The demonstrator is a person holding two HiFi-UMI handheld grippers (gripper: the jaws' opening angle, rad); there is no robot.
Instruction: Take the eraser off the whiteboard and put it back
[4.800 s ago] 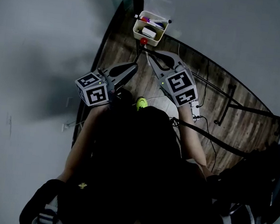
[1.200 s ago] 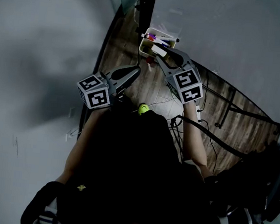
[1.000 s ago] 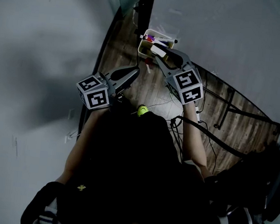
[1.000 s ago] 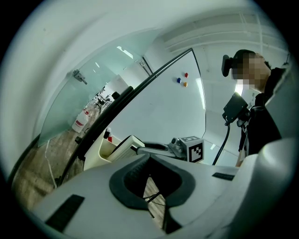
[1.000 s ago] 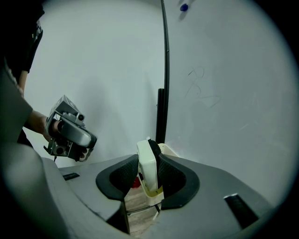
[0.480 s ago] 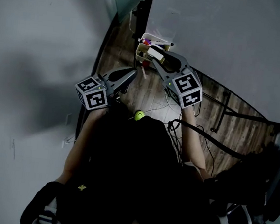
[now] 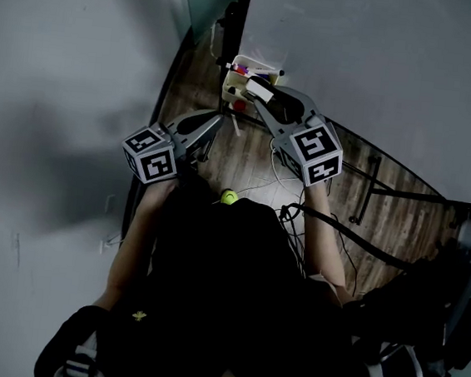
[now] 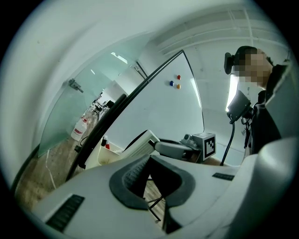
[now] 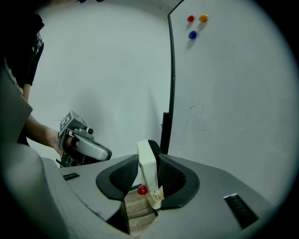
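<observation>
The eraser (image 9: 146,170), a white block with black felt on one side, stands upright between the pads of my right gripper (image 9: 142,176), which is shut on it. In the head view that gripper (image 7: 260,92) holds the eraser (image 7: 258,89) just over the cream basket (image 7: 233,74) at the foot of the whiteboard (image 7: 381,73). The left gripper view shows the eraser (image 8: 141,144) from the side. My left gripper (image 7: 215,123) hangs lower left of the basket, shut and with nothing in it.
The basket holds markers and hangs by the board's black edge post (image 9: 171,70). Three magnets (image 9: 192,34) sit high on the board. Cables (image 7: 300,207), a green ball (image 7: 229,197) and the board's stand legs (image 7: 370,177) lie on the wood floor.
My right gripper reached into the basket, closed on the eraser and has risen a little with it. The left gripper has hardly moved.
</observation>
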